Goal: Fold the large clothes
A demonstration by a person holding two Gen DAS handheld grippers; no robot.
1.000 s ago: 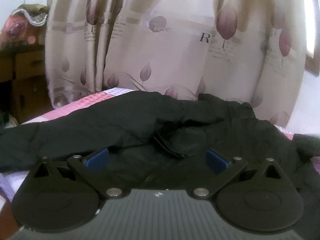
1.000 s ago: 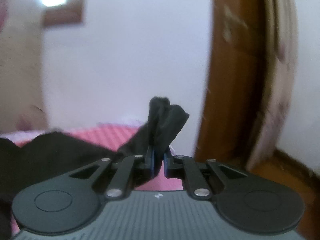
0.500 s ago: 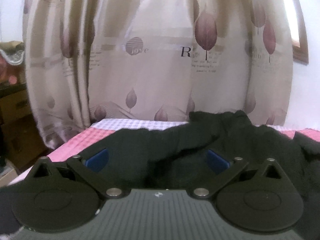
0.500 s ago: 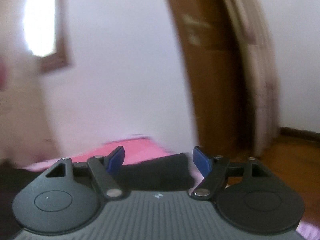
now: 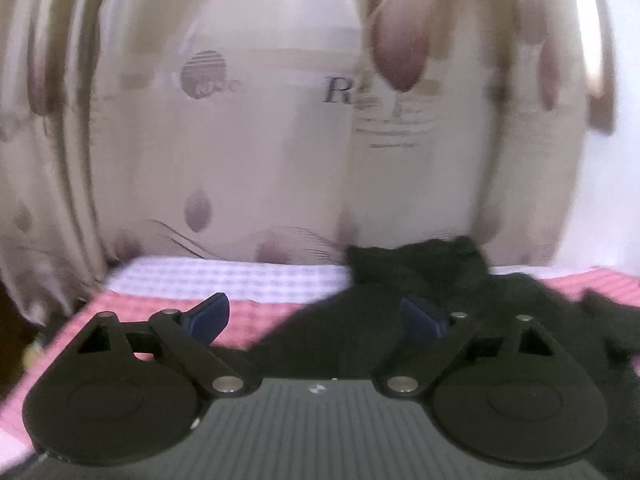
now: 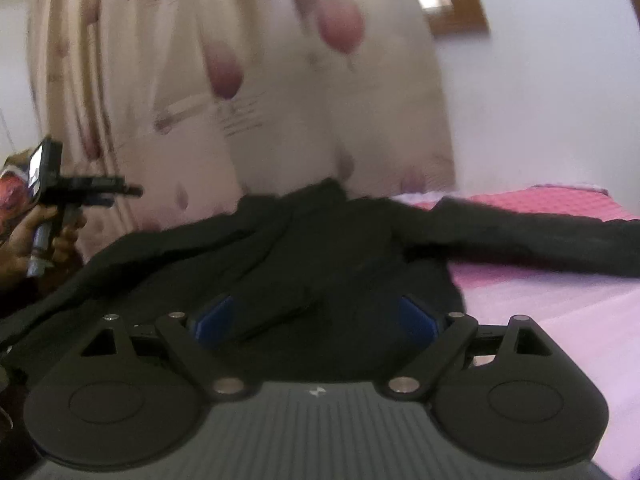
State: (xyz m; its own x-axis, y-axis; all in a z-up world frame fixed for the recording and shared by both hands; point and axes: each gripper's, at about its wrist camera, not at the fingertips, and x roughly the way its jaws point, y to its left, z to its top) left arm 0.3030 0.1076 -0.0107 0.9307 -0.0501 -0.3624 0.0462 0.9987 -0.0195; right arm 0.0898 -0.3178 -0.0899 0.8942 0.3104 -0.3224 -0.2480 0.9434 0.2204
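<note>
Hovering level over black garment (image 6: 320, 240): right gripper (image 6: 316, 316) (jaws spread, empty).

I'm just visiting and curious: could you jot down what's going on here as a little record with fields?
garment: black garment spread loosely, not yet folded
surface: bed with pink checked cover
backdrop: leaf-print curtain
left claw: open, empty
right claw: jaws just opened, nothing between them
other: a hand grips the left claw's handle

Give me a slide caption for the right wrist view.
Open right gripper over black garment spread on pink bed.
</note>
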